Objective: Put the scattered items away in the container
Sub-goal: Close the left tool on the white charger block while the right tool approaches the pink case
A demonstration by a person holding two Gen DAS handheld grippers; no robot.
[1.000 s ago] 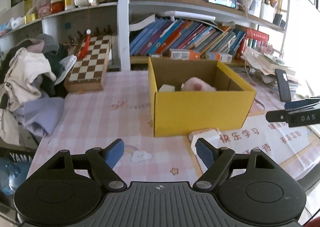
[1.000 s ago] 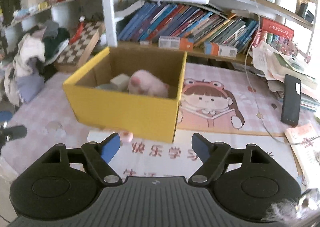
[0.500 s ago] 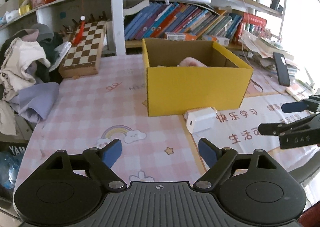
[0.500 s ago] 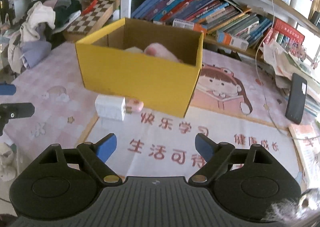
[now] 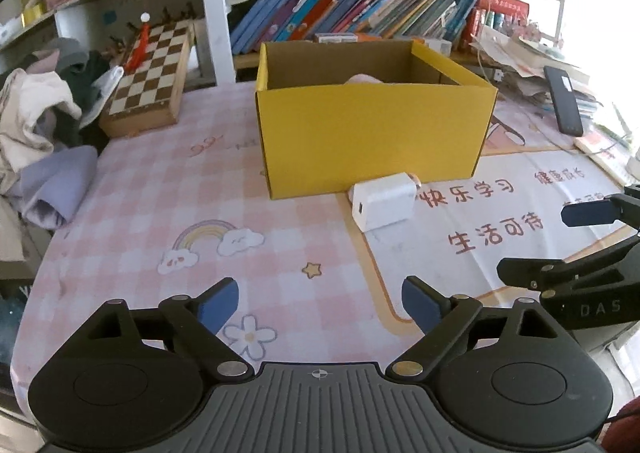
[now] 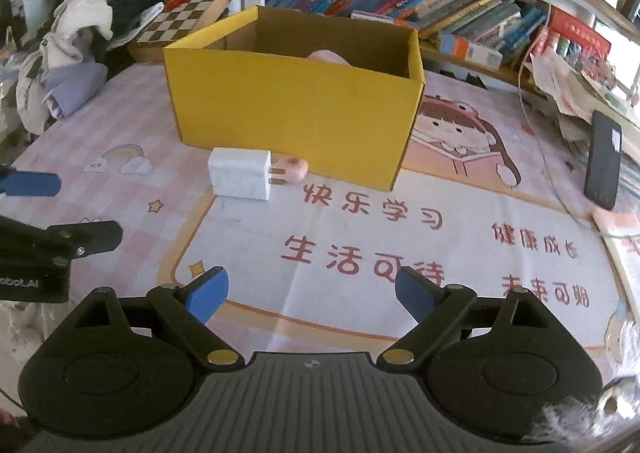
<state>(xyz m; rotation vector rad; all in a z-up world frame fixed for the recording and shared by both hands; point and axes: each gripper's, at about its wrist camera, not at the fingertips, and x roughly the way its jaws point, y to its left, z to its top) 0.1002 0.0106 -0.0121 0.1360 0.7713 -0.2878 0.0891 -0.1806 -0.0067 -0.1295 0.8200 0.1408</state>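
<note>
A yellow cardboard box [image 5: 372, 141] is seen standing open-topped on the pink checked tablecloth [image 5: 168, 213], its near wall facing both cameras. Just in front of that wall, a white charger block [image 6: 240, 173] is laid on its side, its metal prongs turned right toward a small pink item [image 6: 294, 169] that lies against the foot of the box; whether the prongs touch it cannot be told. In the left wrist view the pink item is almost wholly hidden behind the charger.

The left gripper [image 5: 318, 303] is held low over the near cloth, its blue-tipped fingers [image 5: 220, 301] spread wide with nothing between them. The right gripper [image 6: 308, 289] is held over the printed mat [image 6: 400, 237], fingers likewise set wide apart and empty. Each gripper is cut off at the edge of the other's view. Between both grippers and the charger, only flat cloth and mat are seen.

Inside the box only the top of a pink rounded thing [image 6: 326, 55] is shown above the rim; the rest is concealed by the wall. At the far left a chessboard [image 5: 150, 73] and a heap of clothes [image 5: 40, 125] are placed near the table edge; a black phone [image 6: 604, 159] is laid far right.
</note>
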